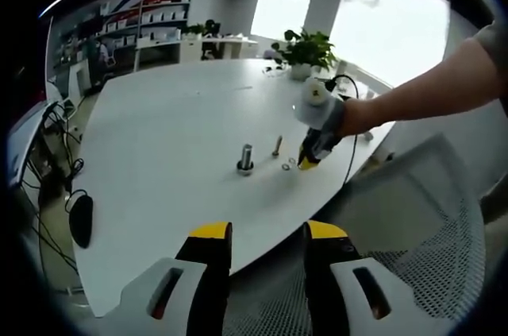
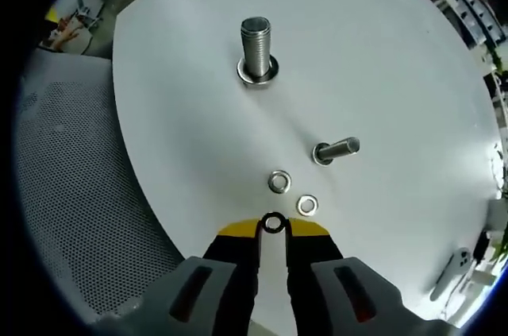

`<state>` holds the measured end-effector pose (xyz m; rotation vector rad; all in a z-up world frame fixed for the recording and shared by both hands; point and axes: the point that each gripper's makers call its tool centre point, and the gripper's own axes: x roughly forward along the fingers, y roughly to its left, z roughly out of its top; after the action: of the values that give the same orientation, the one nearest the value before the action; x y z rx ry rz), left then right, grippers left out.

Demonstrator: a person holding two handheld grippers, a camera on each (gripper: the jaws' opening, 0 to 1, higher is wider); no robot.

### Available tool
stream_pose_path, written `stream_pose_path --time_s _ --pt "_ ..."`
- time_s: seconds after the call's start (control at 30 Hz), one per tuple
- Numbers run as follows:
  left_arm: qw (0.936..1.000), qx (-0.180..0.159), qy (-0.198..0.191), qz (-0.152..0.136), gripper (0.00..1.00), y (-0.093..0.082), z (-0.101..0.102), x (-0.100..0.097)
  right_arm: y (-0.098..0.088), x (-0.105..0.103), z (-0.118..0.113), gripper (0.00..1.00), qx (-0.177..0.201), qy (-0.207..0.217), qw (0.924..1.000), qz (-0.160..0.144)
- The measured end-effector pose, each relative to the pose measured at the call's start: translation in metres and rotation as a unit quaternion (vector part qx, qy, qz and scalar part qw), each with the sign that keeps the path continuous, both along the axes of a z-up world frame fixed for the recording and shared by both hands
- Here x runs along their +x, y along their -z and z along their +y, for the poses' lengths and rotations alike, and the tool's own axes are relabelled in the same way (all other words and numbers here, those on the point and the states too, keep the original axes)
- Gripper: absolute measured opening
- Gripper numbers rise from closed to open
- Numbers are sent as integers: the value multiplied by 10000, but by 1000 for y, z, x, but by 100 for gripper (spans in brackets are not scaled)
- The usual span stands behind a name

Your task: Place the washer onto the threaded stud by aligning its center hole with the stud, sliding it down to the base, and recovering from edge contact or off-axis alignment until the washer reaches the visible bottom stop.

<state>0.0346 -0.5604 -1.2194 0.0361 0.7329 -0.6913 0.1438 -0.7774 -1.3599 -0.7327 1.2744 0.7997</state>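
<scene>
The right gripper [image 2: 273, 229] is hanging low over the white table [image 2: 381, 50], its yellow-tipped jaws drawn narrow and pinching a dark washer [image 2: 273, 222] between the tips. Just ahead of it two more washers [image 2: 279, 182] are lying flat on the table, close together. A small bolt [image 2: 335, 149] is lying on its side beyond them. Farther off the stud [image 2: 255, 48] is standing upright on its base, well apart from the held washer. The left gripper [image 1: 267, 234] is hovering back by the table edge over a mesh chair [image 1: 421, 217], its jaws standing wide and holding nothing. A potted plant [image 1: 305, 50] is sitting at the far side.
</scene>
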Motion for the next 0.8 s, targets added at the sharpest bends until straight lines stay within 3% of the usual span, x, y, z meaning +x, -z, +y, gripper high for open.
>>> stream_pose_path --time_s 0.8 --pt "10000 12 17 -27 34 -1 0 0 -50 34 1 13 116 37 9991 -414"
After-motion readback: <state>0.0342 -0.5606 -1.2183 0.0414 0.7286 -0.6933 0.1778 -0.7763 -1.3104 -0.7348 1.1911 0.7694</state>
